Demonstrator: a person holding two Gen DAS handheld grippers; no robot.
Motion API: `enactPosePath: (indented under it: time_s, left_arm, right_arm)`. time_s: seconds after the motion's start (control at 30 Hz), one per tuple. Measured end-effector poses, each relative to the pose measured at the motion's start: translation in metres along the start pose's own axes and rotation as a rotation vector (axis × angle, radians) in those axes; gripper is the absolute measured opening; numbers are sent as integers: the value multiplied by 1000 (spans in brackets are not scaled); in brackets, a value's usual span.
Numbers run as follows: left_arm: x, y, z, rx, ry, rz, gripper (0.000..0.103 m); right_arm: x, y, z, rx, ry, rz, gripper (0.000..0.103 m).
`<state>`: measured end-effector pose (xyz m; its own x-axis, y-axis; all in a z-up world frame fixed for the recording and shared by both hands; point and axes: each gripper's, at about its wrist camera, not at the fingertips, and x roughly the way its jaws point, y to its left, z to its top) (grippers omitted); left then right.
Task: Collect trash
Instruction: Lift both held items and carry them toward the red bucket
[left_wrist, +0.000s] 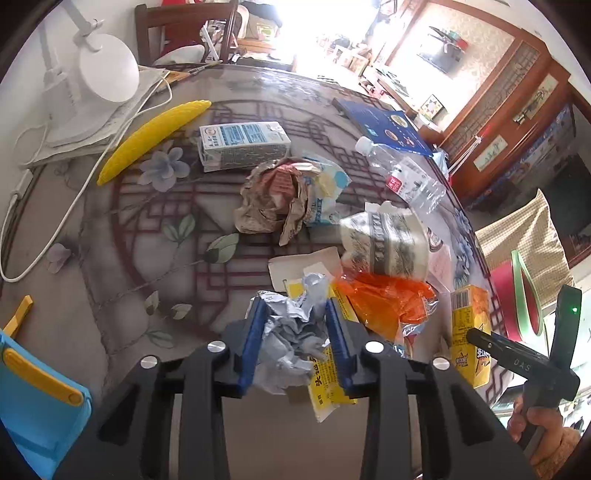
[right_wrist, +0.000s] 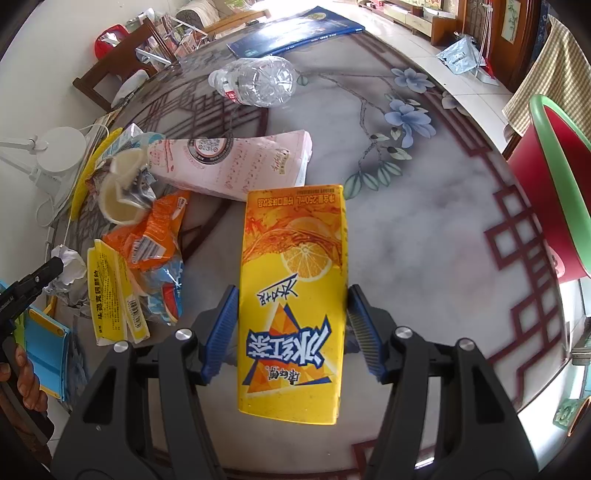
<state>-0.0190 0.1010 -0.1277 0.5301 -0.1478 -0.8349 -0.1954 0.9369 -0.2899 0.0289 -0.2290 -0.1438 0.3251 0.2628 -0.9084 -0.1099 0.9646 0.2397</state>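
Two claws are seen over the bench (right_wrist: 424, 236). The left claw (left_wrist: 295, 332) is pinched on one crumpled grey wrapper (left_wrist: 291, 347), lying at the near edge of the litter pile. The right claw (right_wrist: 291, 325) is clamped on one yellow iced-tea carton (right_wrist: 293, 291), held near the bench's rim. Also counted on the bench: one clear plastic bottle (right_wrist: 255, 83), one milk carton (left_wrist: 242, 146), one pink box (right_wrist: 236, 166), one orange wrapper (left_wrist: 388, 299), one paper cup (left_wrist: 384, 240). One red bin (right_wrist: 550, 206) is seen beside the bench.

Right claw (right_wrist: 291, 328) clamped on yellow tea carton (right_wrist: 293, 295); red bin (right_wrist: 554, 206) right.
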Motion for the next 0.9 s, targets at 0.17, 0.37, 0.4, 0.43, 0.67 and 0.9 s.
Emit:
enactPosePath:
  time_s: [0.17, 0.37, 0.4, 0.43, 0.67, 0.9]
  left_arm:
    - [-12, -11, 6, 16, -43, -10, 23]
    - [-27, -39, 16, 72, -98, -36, 23]
    - [-29, -42, 17, 80, -104, -38, 23]
    - [-32, -48, 19, 91, -113, -45, 23]
    - [-45, -78, 27, 133, -155, -88, 23]
    - [-43, -116, 28, 163, -163, -128, 23]
  right_arm:
    - [-19, 9, 7, -26, -57, 17, 58]
    - [-47, 19, 15, -62, -136, 29, 58]
    - [-52, 20, 16, -67, -152, 29, 58]
    - [-57, 20, 17, -72, -164, 29, 58]
    - [-77, 9, 17, -65, -211, 25, 58]
    - [-91, -16, 19, -41, -236, 22, 58]
